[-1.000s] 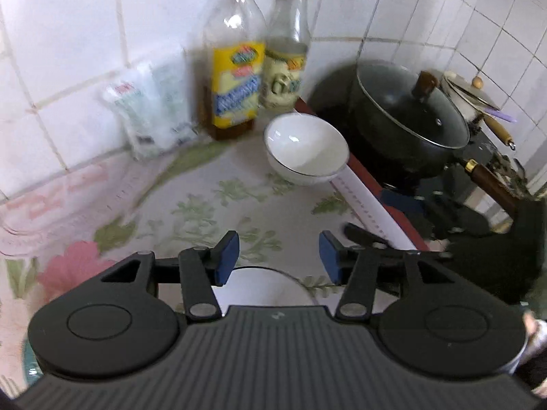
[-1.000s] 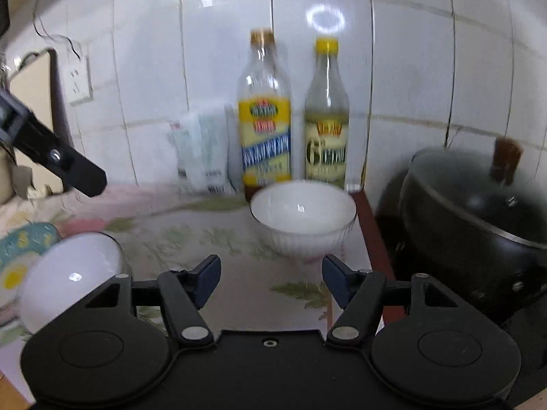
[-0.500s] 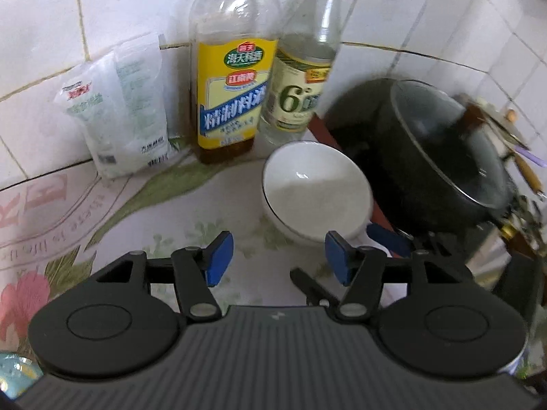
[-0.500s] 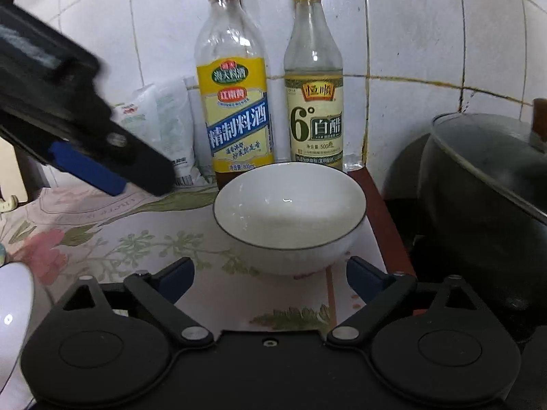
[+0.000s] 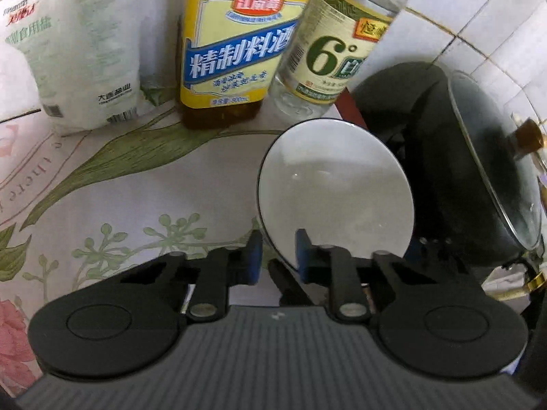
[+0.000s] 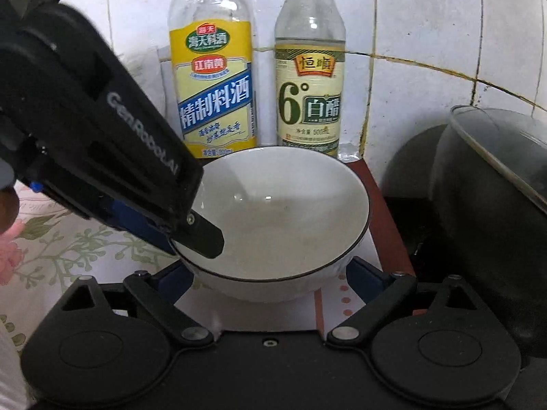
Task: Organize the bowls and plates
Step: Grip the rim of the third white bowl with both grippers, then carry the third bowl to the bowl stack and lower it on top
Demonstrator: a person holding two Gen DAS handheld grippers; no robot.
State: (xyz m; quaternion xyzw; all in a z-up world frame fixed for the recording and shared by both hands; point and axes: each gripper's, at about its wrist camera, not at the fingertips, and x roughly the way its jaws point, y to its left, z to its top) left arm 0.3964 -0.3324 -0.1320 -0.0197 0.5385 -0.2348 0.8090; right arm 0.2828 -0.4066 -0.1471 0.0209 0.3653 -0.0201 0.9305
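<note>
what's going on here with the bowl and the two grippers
A person with a gripper in each hand is working on the white bowl that sits on the flowered counter cloth in front of two bottles. The left gripper has just closed and now pinches the bowl's near-left rim. The right gripper is wide open, its fingers on either side of the bowl, not yet gripping.

left gripper (image 6: 191, 235): black, blue pads, "GenRobot.AI" lettering | right gripper (image 6: 270, 273): black, silver screws

"精制料酒" on yellow-labelled bottle (image 6: 213, 95), "6° 白醋" on clear bottle (image 6: 309, 102), "GenRobot.AI" on left tool (image 5: 278, 259)
</note>
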